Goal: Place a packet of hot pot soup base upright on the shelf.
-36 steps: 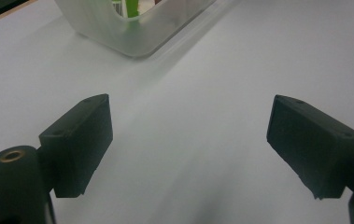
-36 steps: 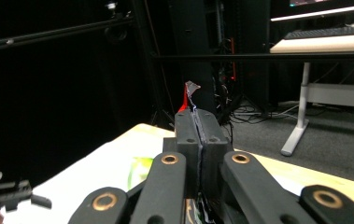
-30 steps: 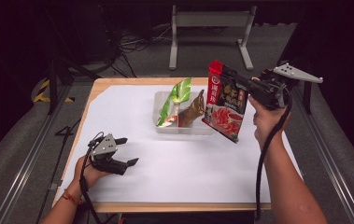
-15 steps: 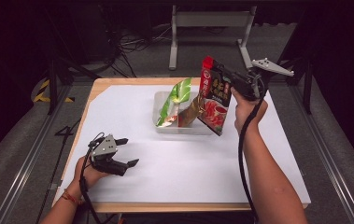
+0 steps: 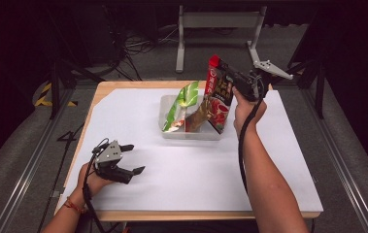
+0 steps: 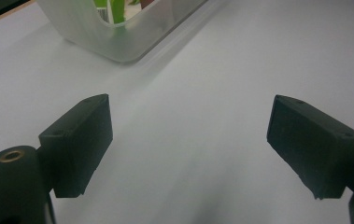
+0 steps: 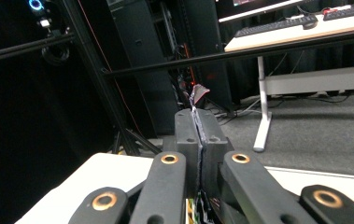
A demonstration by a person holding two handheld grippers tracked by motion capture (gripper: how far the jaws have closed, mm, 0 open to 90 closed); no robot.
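A white sheet (image 5: 191, 160) covers the table. From above, my right gripper (image 5: 235, 83) pinches the red snack pouch (image 5: 219, 94), now lowered so its bottom dips into the clear tub (image 5: 191, 133) beside the green packet (image 5: 181, 104) (print illegible). My left gripper (image 6: 188, 140) rests wide open, empty. The right gripper view shows the pouch edge-on, clamped.
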